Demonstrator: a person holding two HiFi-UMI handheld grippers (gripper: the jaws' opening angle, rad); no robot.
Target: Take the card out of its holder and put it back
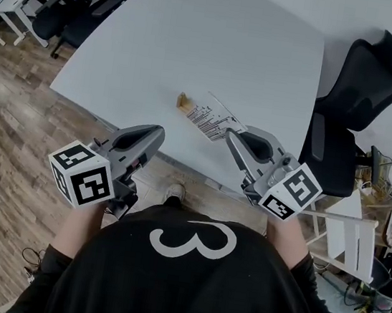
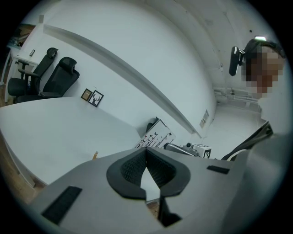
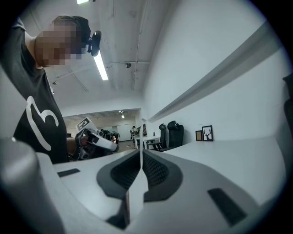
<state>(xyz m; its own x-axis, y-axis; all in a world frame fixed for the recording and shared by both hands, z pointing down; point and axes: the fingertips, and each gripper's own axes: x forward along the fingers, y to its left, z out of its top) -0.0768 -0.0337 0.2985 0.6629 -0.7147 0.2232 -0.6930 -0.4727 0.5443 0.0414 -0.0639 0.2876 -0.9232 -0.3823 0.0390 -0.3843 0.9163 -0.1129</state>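
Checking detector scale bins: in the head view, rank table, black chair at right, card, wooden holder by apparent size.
1. table
2. black chair
3. card
4. wooden holder
None look alike; nearness changes nothing here.

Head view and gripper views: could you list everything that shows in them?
Table: one, white, centre.
Card: one, white with dark print, over the table's near edge.
Holder: one, light wood, on the table by the card's free end.
Office chairs: three, black, one right of the table, two at its far left.
Picture frames: two, dark, at the table's far edge.
Floor: one, brown wood pattern, left of the table.
Shirt: one, black with a white 3, on the person.
Left gripper: one, grey, jaws shut, empty, at the table's near edge.
Right gripper: one, grey, jaws shut on the card.
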